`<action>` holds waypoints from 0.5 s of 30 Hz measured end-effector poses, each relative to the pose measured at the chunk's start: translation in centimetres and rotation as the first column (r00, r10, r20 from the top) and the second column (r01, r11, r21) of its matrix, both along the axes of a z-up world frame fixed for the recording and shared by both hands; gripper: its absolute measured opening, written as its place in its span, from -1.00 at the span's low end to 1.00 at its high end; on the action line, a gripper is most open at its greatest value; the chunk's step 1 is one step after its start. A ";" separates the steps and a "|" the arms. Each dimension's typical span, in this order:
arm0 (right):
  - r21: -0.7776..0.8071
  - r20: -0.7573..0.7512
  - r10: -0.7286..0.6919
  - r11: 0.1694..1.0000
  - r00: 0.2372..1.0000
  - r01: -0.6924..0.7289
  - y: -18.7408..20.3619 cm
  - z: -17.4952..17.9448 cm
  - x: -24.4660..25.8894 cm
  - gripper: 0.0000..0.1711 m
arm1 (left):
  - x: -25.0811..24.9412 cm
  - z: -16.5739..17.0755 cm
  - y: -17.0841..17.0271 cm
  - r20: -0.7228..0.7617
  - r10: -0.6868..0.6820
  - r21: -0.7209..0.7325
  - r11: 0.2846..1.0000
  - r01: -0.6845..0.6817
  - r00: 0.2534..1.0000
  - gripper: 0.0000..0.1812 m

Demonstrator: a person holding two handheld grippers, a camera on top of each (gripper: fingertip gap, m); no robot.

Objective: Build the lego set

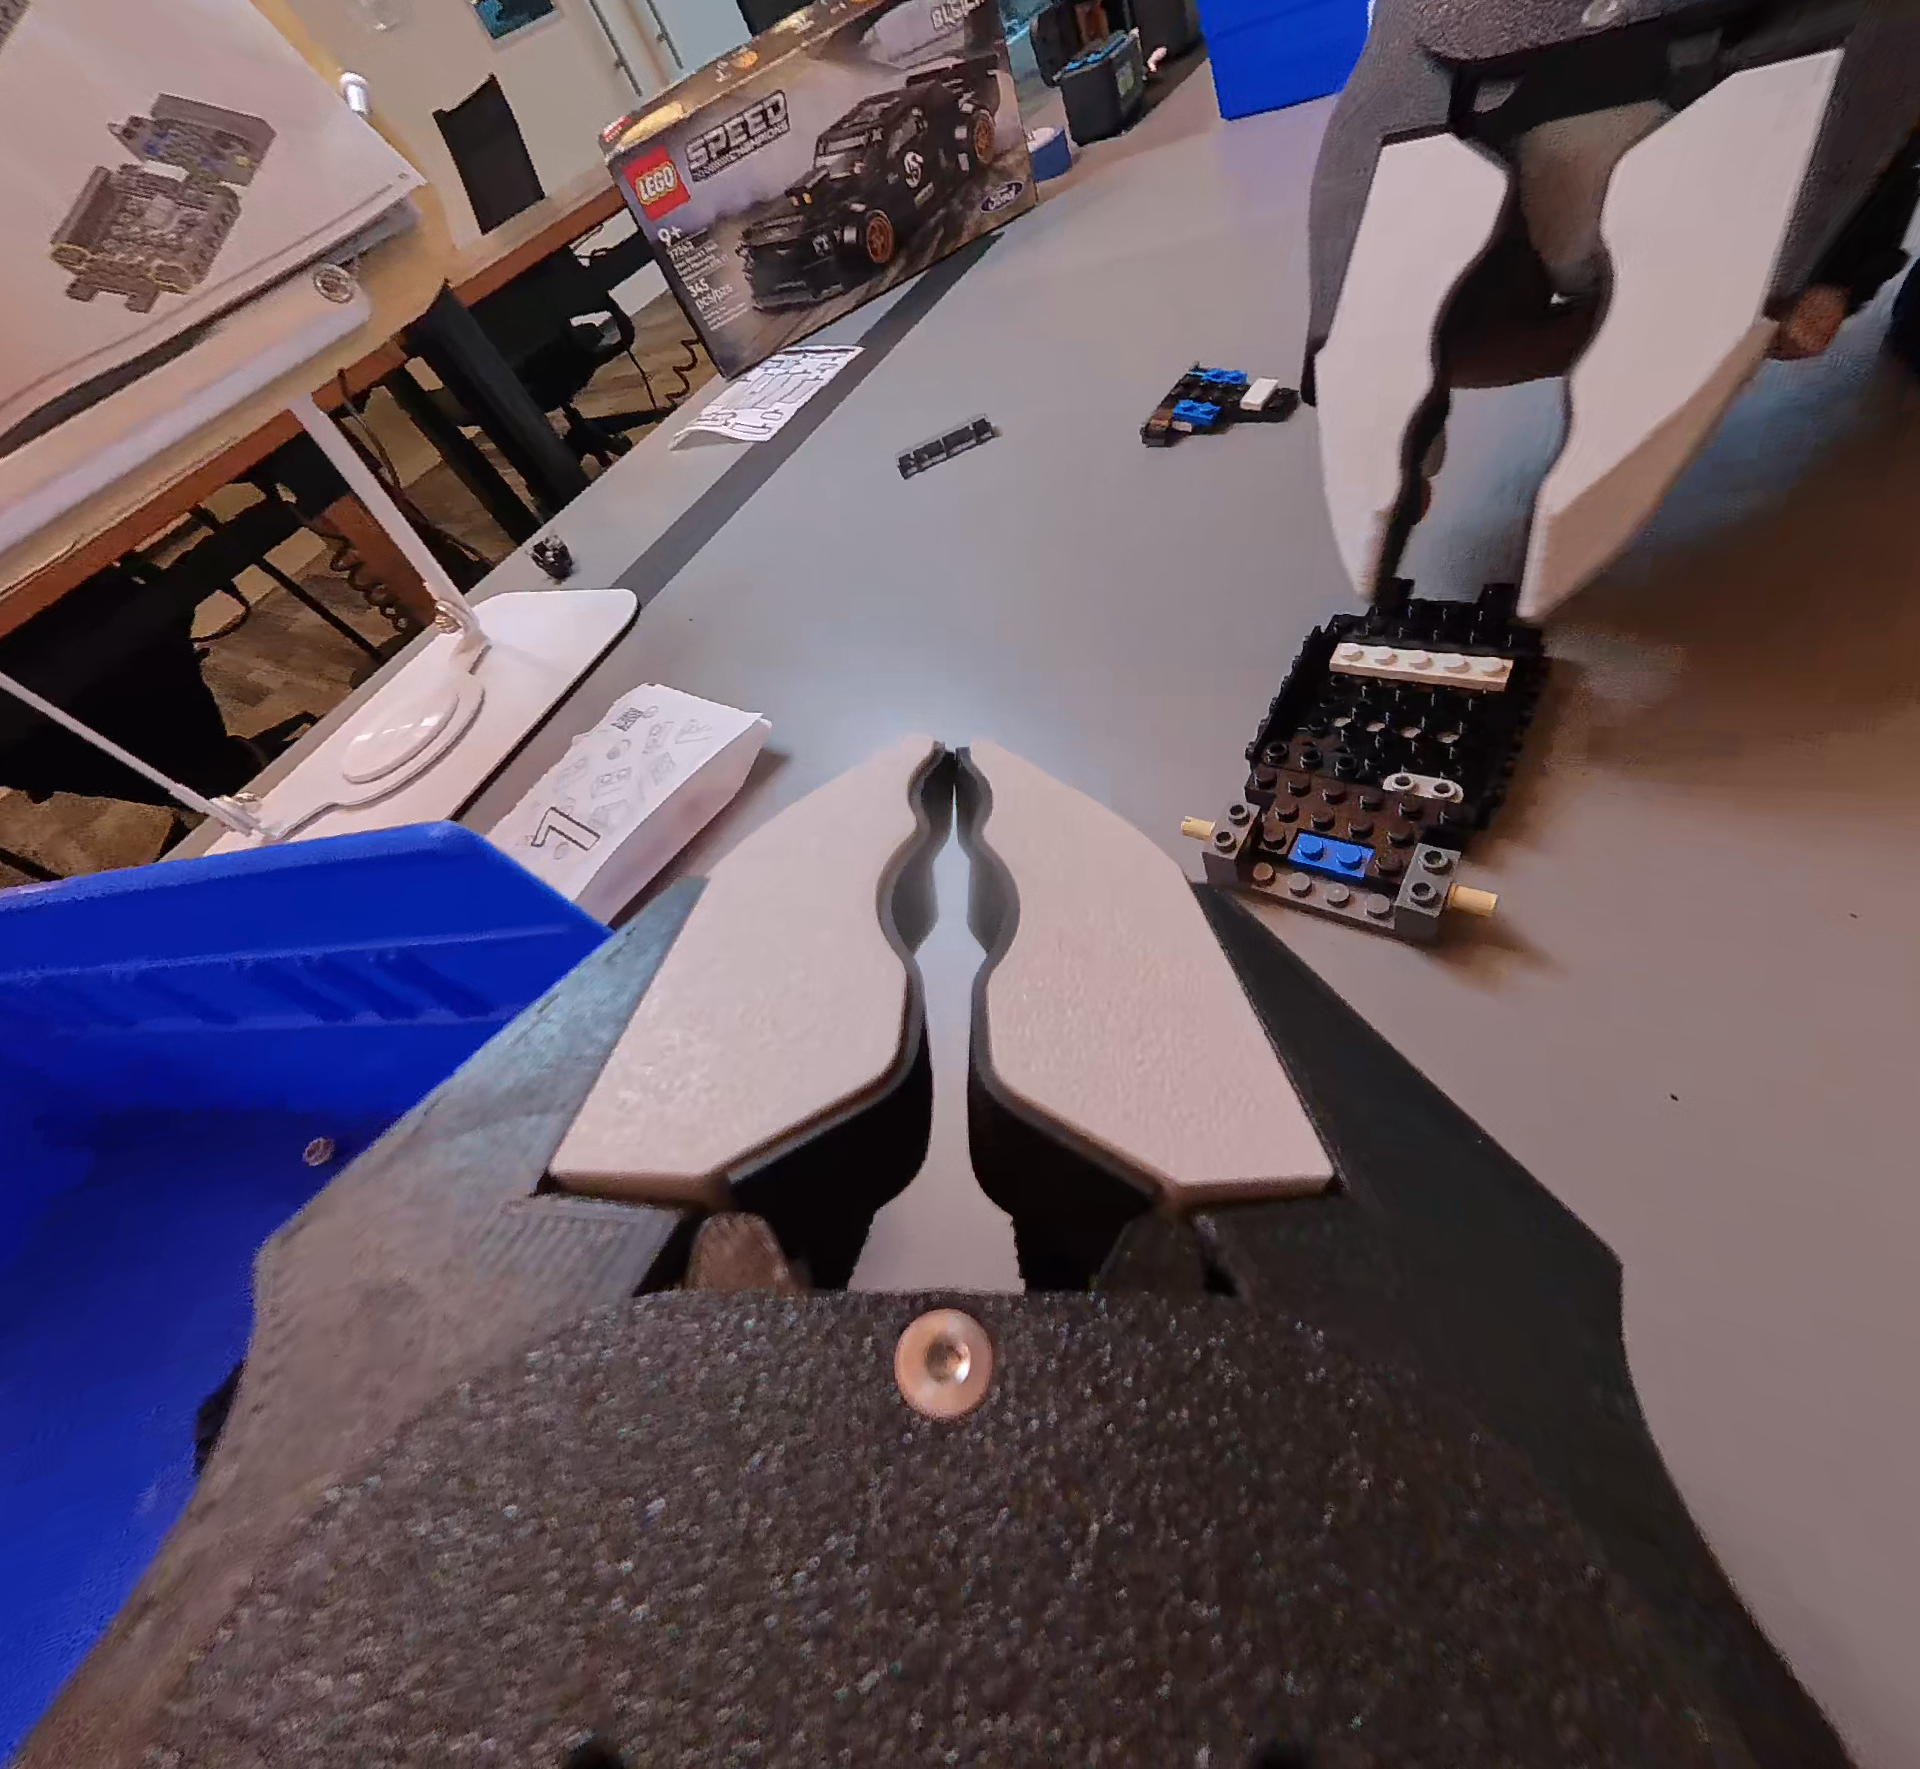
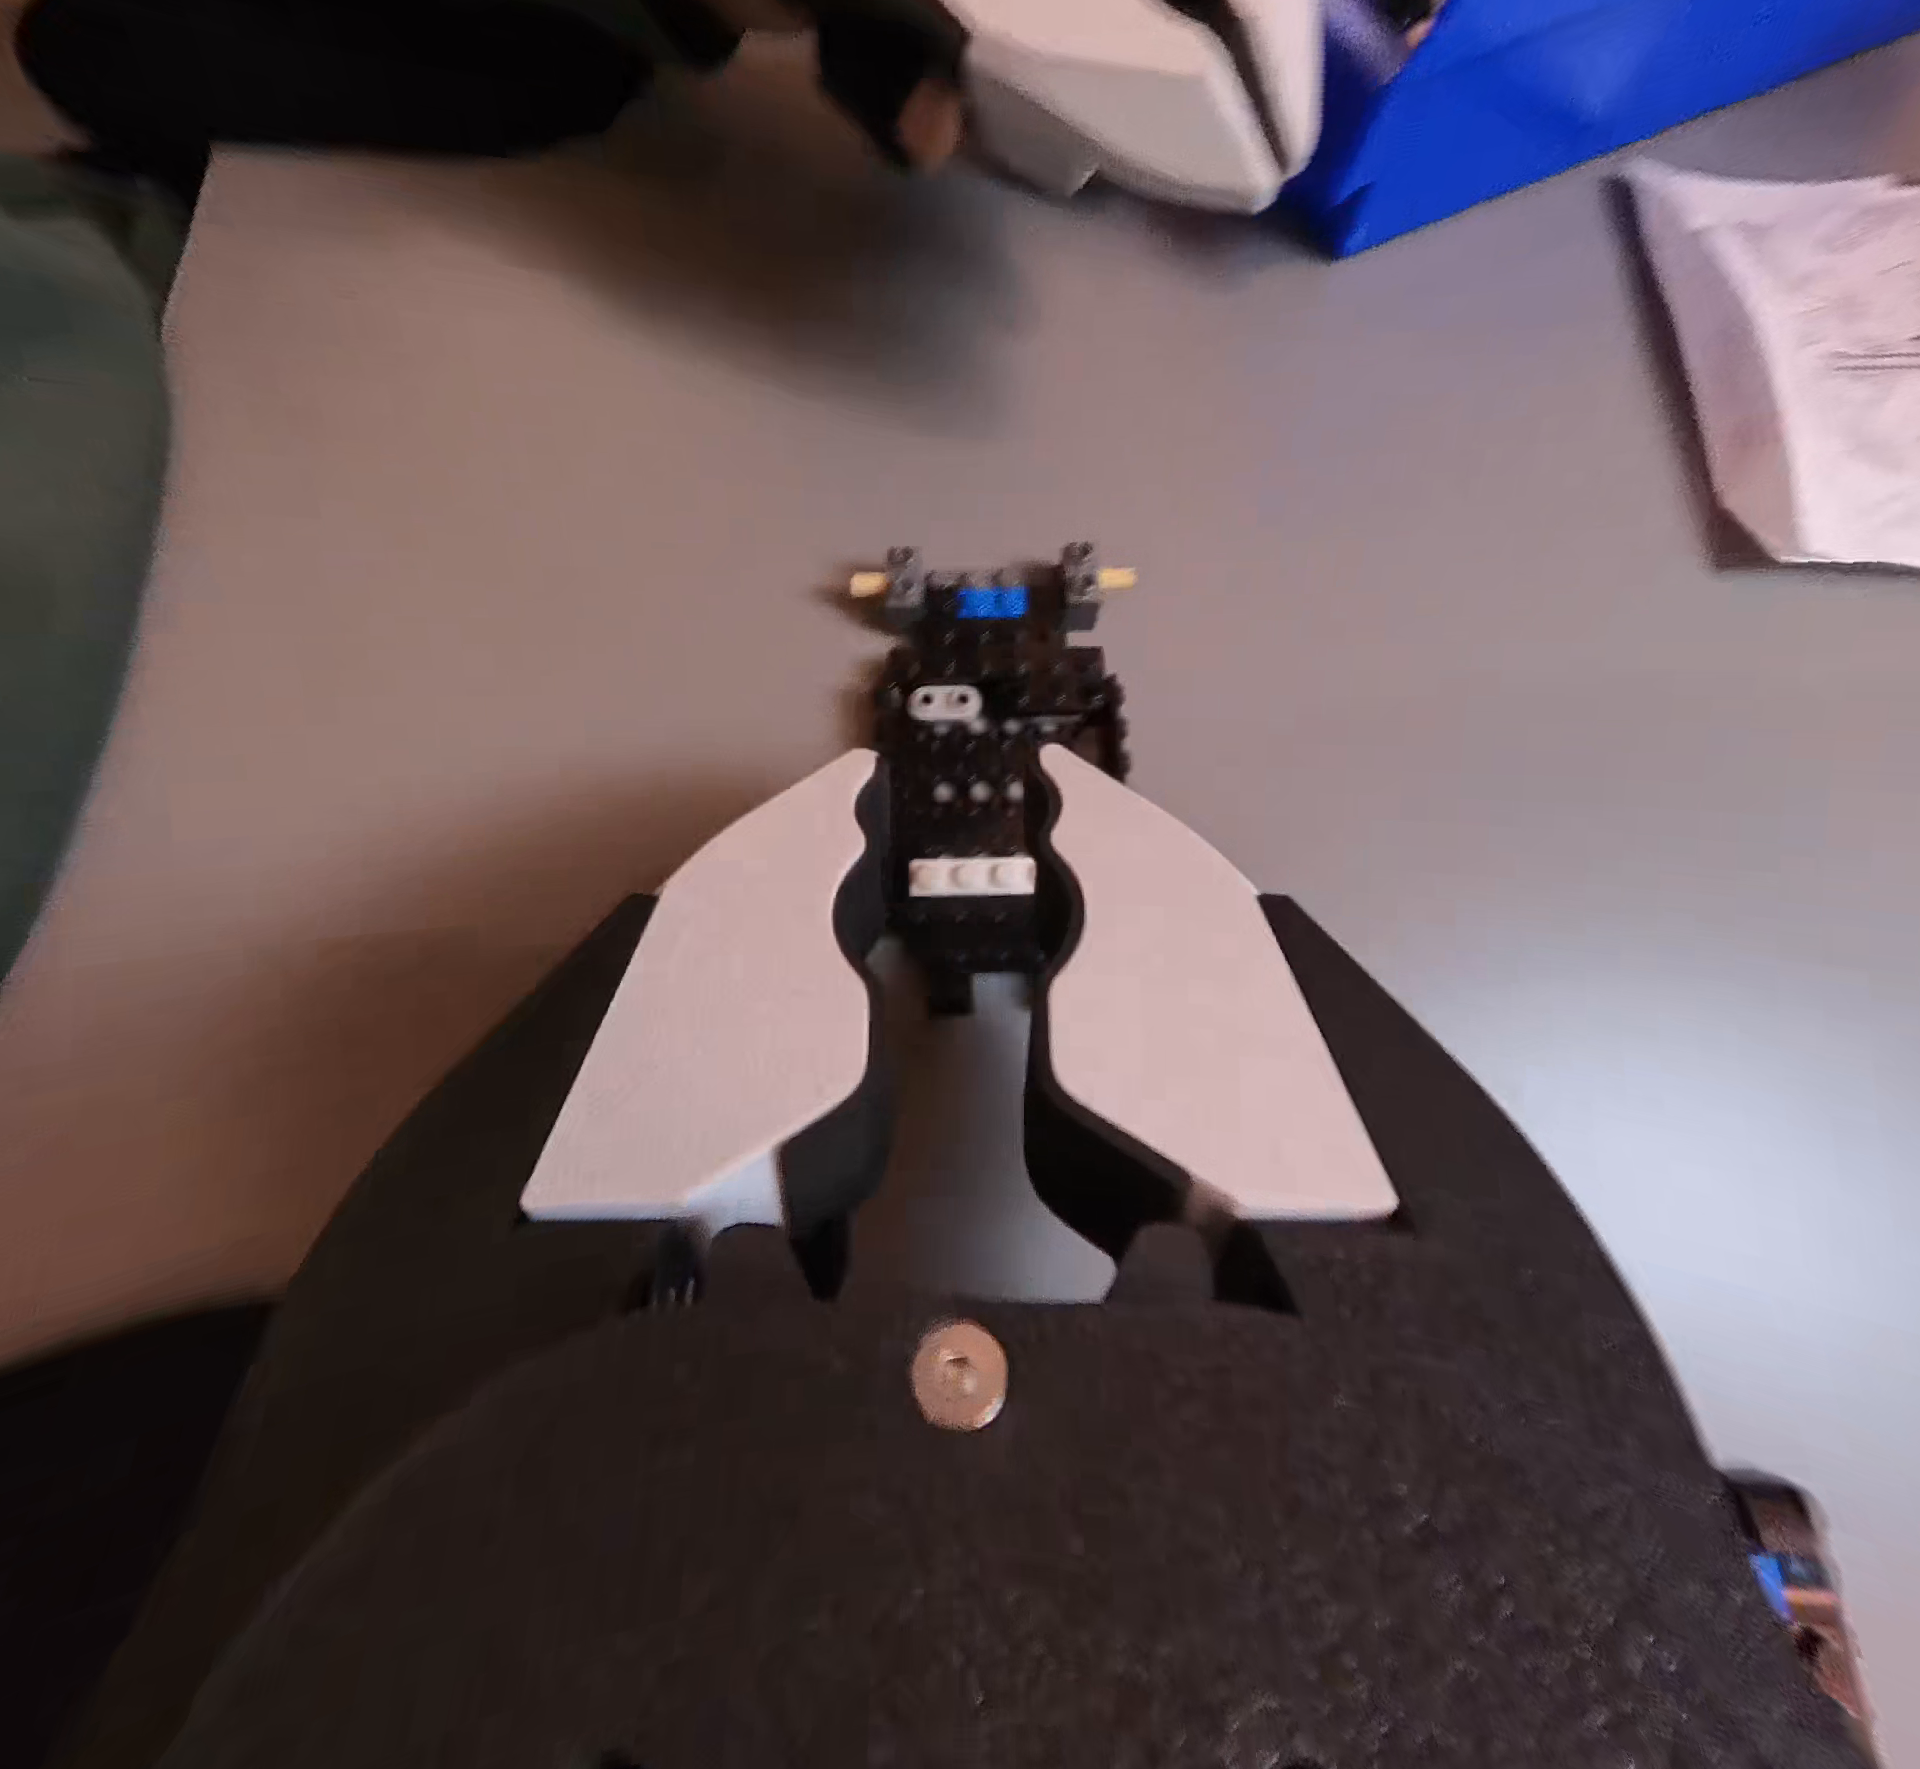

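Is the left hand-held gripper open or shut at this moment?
Shut. In its own wrist view the left hand-held gripper has its fingertips meeting with nothing between them, above the grey table beside the blue bin.

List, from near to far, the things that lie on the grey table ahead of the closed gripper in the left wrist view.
Shut left gripper → black brick-built car chassis with a blue plate, open right gripper at its far end → short black brick strip → small black-and-blue brick cluster → printed toy car box.

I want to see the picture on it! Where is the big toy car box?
In the left wrist view, the box stands at the table's far left edge, behind a printed sheet.
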State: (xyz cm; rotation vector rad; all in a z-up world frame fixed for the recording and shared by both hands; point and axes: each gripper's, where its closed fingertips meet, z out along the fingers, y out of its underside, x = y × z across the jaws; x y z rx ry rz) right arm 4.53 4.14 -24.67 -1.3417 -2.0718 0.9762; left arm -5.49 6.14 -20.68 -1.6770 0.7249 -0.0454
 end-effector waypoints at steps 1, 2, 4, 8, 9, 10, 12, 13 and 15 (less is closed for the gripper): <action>0.029 0.030 0.018 0.999 0.999 -0.019 -0.4 -0.4 0.2 -0.71 | 0.1 -0.1 0.1 -0.003 -0.006 -0.005 1.000 0.006 1.000 -1.00; 0.064 0.050 0.027 0.997 0.998 -0.030 -0.8 -0.7 0.2 -0.72 | 0.2 -0.2 0.1 -0.004 -0.009 -0.010 1.000 0.009 1.000 -1.00; 0.145 0.098 0.032 0.988 0.995 -0.046 -1.3 -1.5 0.1 -0.73 | 0.5 -0.5 0.3 -0.003 -0.014 -0.018 1.000 0.014 1.000 -1.00; 0.297 0.157 0.004 0.954 0.988 -0.051 -1.1 -2.8 -0.2 -0.96 | 1.2 -1.0 0.4 -0.002 -0.038 -0.039 0.999 0.038 0.999 -1.00; 0.287 0.142 0.007 0.957 0.990 -0.048 -1.4 -2.6 -0.4 -0.96 | 1.4 -1.1 0.3 -0.010 -0.045 -0.042 0.998 0.044 0.999 -1.00; 0.235 0.100 0.023 0.971 0.995 -0.046 -1.9 -1.9 -0.7 -0.96 | 1.6 -1.2 0.2 -0.018 -0.051 -0.040 0.998 0.050 0.999 -1.00; -0.005 -0.026 0.047 0.999 0.999 -0.047 -3.4 0.8 -1.2 -0.97 | 1.9 -1.1 -0.1 -0.016 -0.071 -0.036 0.997 0.070 0.997 -1.00; -0.119 -0.054 0.050 0.991 0.997 -0.056 -3.8 1.9 -1.2 -0.97 | 1.9 -0.7 -0.1 0.001 -0.064 -0.020 0.998 0.064 0.998 -1.00; -0.182 -0.088 0.025 0.982 0.996 -0.041 -3.0 2.7 -1.1 -0.97 | 1.9 0.2 -0.4 0.060 -0.083 0.002 0.997 0.083 0.995 -0.96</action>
